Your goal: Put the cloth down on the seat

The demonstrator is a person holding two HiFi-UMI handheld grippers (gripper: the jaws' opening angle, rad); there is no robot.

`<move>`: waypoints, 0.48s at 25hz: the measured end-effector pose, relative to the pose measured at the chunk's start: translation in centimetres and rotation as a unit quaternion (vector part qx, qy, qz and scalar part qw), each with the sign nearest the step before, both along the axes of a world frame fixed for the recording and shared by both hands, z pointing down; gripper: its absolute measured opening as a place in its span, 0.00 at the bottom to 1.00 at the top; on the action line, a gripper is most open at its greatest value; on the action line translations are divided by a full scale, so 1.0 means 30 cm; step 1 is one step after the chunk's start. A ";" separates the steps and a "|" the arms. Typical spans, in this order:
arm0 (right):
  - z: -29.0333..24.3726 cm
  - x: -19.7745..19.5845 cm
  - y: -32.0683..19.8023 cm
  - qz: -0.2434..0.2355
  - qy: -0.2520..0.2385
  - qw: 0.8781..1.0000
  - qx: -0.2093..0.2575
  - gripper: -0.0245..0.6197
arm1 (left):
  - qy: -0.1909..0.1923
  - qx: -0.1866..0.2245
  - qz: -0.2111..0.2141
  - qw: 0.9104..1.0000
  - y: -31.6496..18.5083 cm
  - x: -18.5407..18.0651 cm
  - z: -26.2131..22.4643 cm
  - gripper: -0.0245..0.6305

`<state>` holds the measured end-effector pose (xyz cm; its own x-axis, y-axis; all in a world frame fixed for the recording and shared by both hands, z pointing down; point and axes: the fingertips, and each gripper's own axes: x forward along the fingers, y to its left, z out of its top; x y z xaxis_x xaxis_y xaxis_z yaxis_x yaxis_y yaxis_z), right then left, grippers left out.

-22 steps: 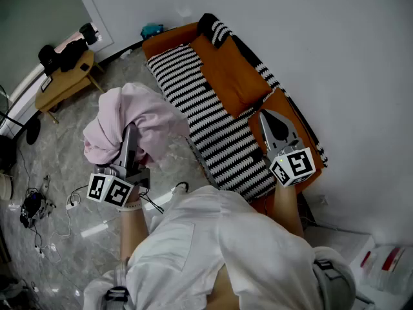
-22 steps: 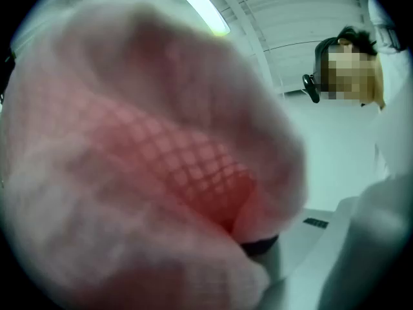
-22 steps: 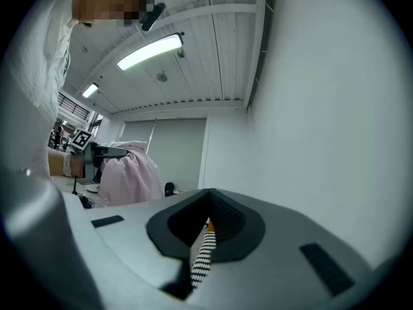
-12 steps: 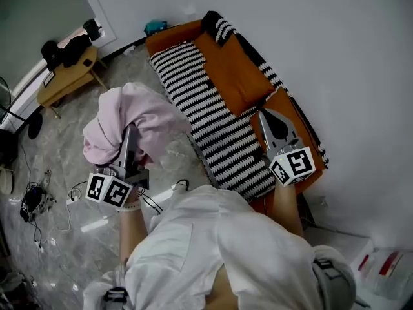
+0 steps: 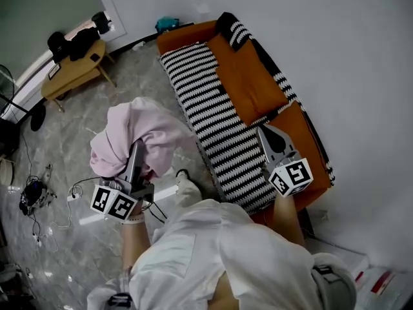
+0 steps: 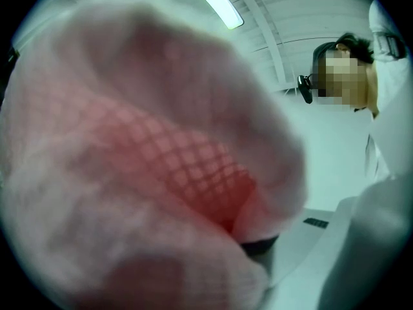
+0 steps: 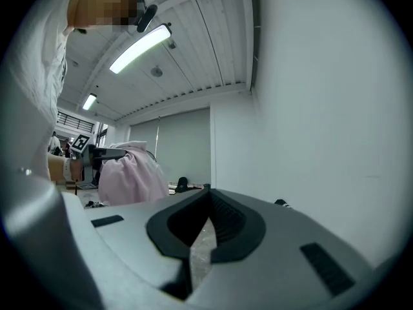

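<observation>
Now | I hold my left gripper [image 5: 137,152] clamped on the bunched pink cloth [image 5: 139,128], above the floor [image 5: 71,134] beside the striped seat [image 5: 206,102] | right gripper [image 5: 266,132] empty, jaws together.

Striped seat [image 5: 206,102] runs from twelve toward one o'clock, open along its length, so there is plenty of landing room. Orange cushions [image 5: 248,82] bank its far side at two o'clock, and the wall [image 5: 348,57] shuts off everything beyond. Right gripper [image 5: 268,134] hangs over the seat's near end, jaws together, nothing crowding it. At ten o'clock the left gripper [image 5: 137,150] is buried in the bundled cloth [image 5: 139,131], over bare floor [image 5: 148,76]. An open strip of floor lies between bundle and seat edge. Table [image 5: 71,76] at eleven o'clock, well apart; cables [image 5: 32,202] low at nine.
</observation>
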<state>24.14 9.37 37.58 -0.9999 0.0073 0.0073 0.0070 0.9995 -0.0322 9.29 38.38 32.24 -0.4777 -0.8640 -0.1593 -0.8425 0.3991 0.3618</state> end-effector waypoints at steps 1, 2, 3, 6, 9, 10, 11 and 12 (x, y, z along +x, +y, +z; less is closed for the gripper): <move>0.005 -0.043 0.000 0.000 0.003 1.000 0.001 0.05 | 0.004 0.000 0.000 1.000 0.000 -0.039 0.013 0.24; 0.011 -0.089 -0.006 0.001 0.005 1.000 0.000 0.05 | 0.007 0.000 0.001 1.000 -0.005 -0.080 0.028 0.24; 0.019 -0.137 -0.014 0.002 0.007 1.000 -0.001 0.05 | 0.011 -0.001 0.003 1.000 -0.014 -0.122 0.043 0.24; 0.032 -0.288 -0.032 0.004 0.008 1.000 -0.005 0.05 | 0.015 -0.007 0.013 1.000 -0.040 -0.247 0.077 0.24; -0.007 -0.466 -0.017 0.002 0.003 1.000 0.004 0.05 | 0.005 -0.021 0.031 0.999 -0.050 -0.385 0.075 0.24; -0.024 -0.527 -0.008 0.003 0.001 1.000 0.007 0.05 | 0.002 -0.026 0.036 0.999 -0.050 -0.434 0.072 0.24; -0.038 -0.584 0.003 0.003 0.000 1.000 0.009 0.05 | 0.001 -0.029 0.040 0.999 -0.048 -0.482 0.070 0.24; -0.048 -0.635 0.014 0.004 -0.002 1.000 0.010 0.05 | 0.000 -0.032 0.045 0.998 -0.045 -0.527 0.069 0.24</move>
<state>5.08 9.79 36.13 -1.0000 -0.0002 0.0039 -0.0002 0.9999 -0.0118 -6.52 37.02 34.31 -0.3983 -0.9116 -0.1017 -0.8758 0.3450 0.3376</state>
